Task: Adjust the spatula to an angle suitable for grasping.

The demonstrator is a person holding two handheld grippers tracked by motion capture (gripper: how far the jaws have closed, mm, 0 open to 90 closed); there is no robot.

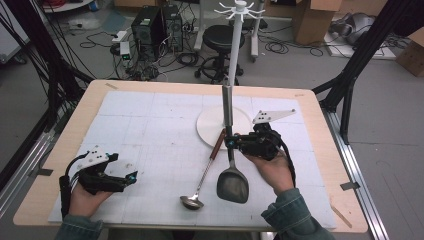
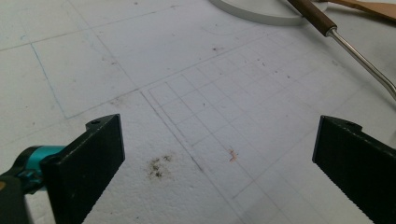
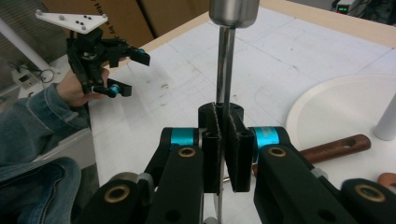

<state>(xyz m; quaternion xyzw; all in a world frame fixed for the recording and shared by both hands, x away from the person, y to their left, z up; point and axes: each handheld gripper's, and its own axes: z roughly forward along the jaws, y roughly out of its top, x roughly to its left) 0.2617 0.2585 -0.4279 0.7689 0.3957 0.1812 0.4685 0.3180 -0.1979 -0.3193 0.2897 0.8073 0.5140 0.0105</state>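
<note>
Forearms in denim sleeves come in from the 6 o'clock edge of the wooden surface [image 1: 75,115] with its white gridded foam mat [image 1: 150,130]. Seen from the high view, the right hand [image 1: 274,170] sits at about 4 o'clock from the mat's middle, wrist bent so that the right hand-held gripper [image 1: 231,142] points toward 9 o'clock, level with the mat. Its 2 black jaws are pressed together on the thin metal shaft of the dark grey slotted spatula with a steel handle [image 1: 232,182]; in the right gripper view the shaft [image 3: 224,70] runs straight up between the pads to the thick steel grip at 12 o'clock. The spatula stands nearly in line with 12 and 6 o'clock: its blade lies toward 6 o'clock from the jaws, just beside the right hand, and its handle reaches toward 12 o'clock over the round white base of the white hook stand [image 1: 210,131].

At 7 o'clock from the right hand-held gripper lies the steel ladle with a brown wooden handle [image 1: 202,175], its bowl toward 6 o'clock, its handle end just beside the jaws.

The left hand [image 1: 85,197] rests at the mat's 8 o'clock corner, well apart from the spatula. The left hand-held gripper [image 1: 131,176] points toward 3 o'clock, and its jaws stand spread wide with bare mat between them.
</note>
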